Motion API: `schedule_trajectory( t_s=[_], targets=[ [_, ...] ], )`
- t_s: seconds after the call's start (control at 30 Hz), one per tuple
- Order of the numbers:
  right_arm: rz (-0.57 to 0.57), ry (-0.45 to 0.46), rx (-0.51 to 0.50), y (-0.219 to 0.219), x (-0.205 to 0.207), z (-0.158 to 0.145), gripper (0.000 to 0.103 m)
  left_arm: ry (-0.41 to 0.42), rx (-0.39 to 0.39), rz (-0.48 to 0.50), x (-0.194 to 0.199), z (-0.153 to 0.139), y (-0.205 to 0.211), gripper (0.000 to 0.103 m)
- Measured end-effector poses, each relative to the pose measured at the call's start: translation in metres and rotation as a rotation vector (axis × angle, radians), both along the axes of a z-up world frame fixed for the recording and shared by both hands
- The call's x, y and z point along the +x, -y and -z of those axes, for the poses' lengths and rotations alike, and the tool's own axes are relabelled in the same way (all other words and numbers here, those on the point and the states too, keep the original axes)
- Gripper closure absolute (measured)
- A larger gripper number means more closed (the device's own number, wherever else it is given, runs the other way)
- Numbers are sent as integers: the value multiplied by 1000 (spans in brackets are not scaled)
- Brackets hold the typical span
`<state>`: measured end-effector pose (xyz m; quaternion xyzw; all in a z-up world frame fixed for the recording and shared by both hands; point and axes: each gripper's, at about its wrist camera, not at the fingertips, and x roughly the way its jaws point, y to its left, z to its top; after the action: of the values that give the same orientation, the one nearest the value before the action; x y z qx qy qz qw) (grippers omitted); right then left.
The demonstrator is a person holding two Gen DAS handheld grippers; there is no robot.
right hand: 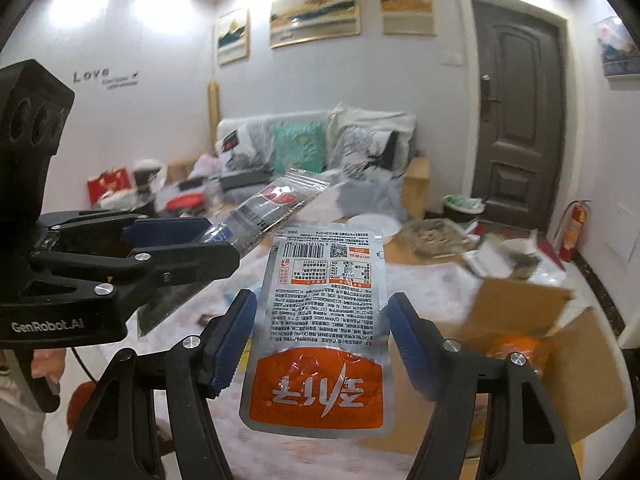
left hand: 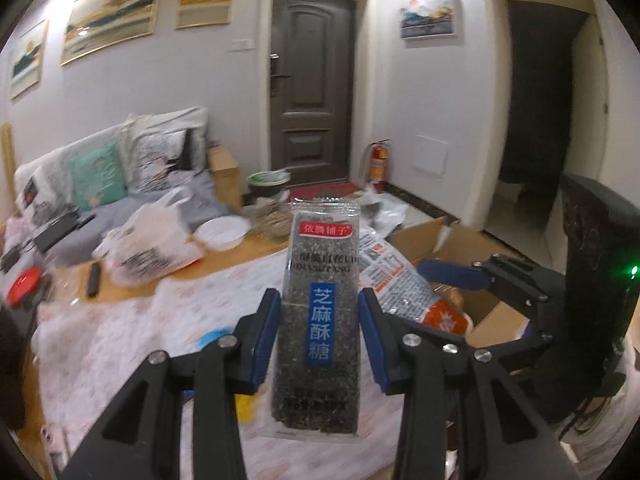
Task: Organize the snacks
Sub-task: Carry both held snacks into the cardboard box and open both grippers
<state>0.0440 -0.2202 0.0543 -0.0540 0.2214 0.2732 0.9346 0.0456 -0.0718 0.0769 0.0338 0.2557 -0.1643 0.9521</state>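
Between the left gripper's (left hand: 320, 340) blue pads sits a sesame candy pack (left hand: 320, 320), and the right gripper (right hand: 322, 344) pinches an orange-and-silver pouch (right hand: 320, 328), both above the table. Cardboard box (right hand: 560, 344) to the right already holds something orange, so I'd guess sorting's started, with these two left to drop in.

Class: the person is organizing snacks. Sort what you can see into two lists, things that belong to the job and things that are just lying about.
Part of the job:
left gripper, shut on the sesame candy pack
right gripper, holding the orange and silver pouch
cardboard box, open

Just lying about:
white bowl
fire extinguisher
sofa cushions
white plastic bag
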Motion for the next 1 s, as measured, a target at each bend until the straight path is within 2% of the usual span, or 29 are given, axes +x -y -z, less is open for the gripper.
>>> schedule_trajectory(
  t_s=[0.17, 0.37, 0.63, 1.0],
  targets=[
    [79, -15, -3, 68, 26, 3, 39, -25, -7, 117, 34, -3, 74, 66],
    [132, -68, -34, 121, 61, 32, 38, -131, 9, 209, 87, 30, 150, 66],
    [148, -127, -85, 158, 82, 64, 38, -232, -1, 234, 126, 66, 186, 66],
    [140, -157, -134, 155, 87, 77, 35, -279, -10, 237, 132, 80, 192, 66]
  ],
)
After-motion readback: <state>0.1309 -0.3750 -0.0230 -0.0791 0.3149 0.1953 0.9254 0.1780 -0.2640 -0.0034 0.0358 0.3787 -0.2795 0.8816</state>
